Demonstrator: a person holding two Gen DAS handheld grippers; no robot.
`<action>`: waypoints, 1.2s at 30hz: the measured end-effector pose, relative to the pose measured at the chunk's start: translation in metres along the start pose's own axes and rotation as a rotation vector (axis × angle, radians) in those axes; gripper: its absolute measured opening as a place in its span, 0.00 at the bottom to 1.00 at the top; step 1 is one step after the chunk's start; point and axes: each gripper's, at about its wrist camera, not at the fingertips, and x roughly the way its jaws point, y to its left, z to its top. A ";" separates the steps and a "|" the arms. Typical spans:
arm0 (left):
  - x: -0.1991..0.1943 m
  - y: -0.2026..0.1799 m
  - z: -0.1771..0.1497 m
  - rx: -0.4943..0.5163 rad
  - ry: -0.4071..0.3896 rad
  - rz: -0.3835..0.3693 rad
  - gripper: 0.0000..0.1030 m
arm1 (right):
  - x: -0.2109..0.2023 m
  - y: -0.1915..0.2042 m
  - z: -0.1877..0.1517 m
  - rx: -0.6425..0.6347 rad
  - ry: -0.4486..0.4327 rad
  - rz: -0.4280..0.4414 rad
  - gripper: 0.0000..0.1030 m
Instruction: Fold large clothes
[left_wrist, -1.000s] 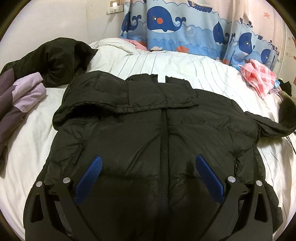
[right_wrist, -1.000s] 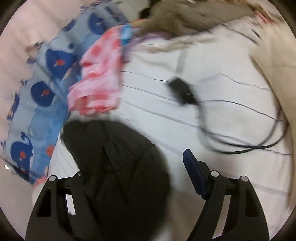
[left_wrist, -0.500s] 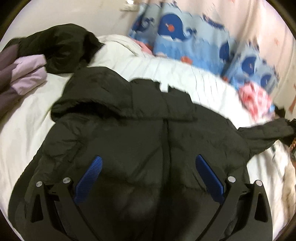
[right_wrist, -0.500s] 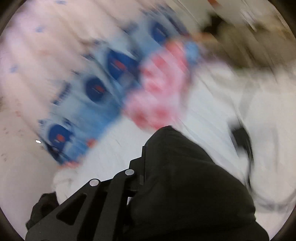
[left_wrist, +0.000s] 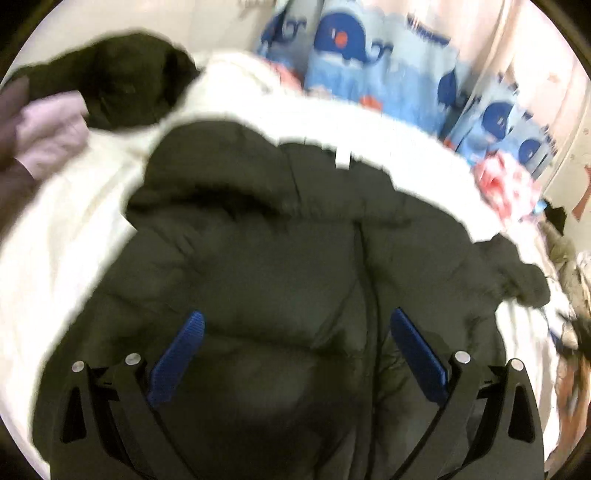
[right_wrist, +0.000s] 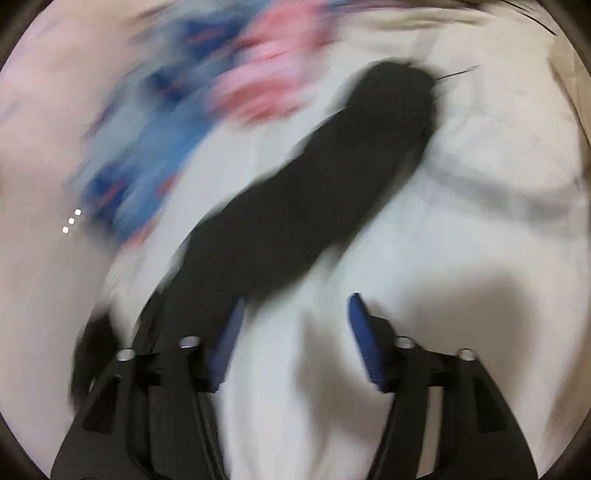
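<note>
A black puffer jacket (left_wrist: 295, 280) is spread front-up on a bed covered by a white striped sheet (left_wrist: 62, 236), collar toward the whale-print curtain (left_wrist: 376, 74). The left tool (left_wrist: 295, 350) is held over the jacket's lower front with its blue pads (left_wrist: 177, 358) spread wide, released, nothing gripped. In the heavily blurred right wrist view, the right tool (right_wrist: 295, 332) is seen parted and released; the jacket's sleeve (right_wrist: 325, 177) is stretched diagonally across the sheet, its near end lying against the outer side of the left pad (right_wrist: 229, 339), not between the pads. A second dark garment (left_wrist: 114, 77) and a lilac-and-purple one (left_wrist: 48, 136) are piled at far left. A pink checked cloth (left_wrist: 506, 184) is seen by the curtain
</note>
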 end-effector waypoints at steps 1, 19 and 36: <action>-0.011 0.004 0.000 0.010 -0.021 0.011 0.94 | -0.005 0.024 -0.033 -0.079 0.068 0.031 0.88; -0.074 0.145 -0.054 0.030 0.208 0.239 0.94 | -0.069 0.165 -0.070 -0.237 0.236 0.467 0.09; -0.051 -0.019 0.011 0.527 -0.059 0.177 0.94 | -0.114 0.100 -0.026 -0.332 0.074 0.051 0.82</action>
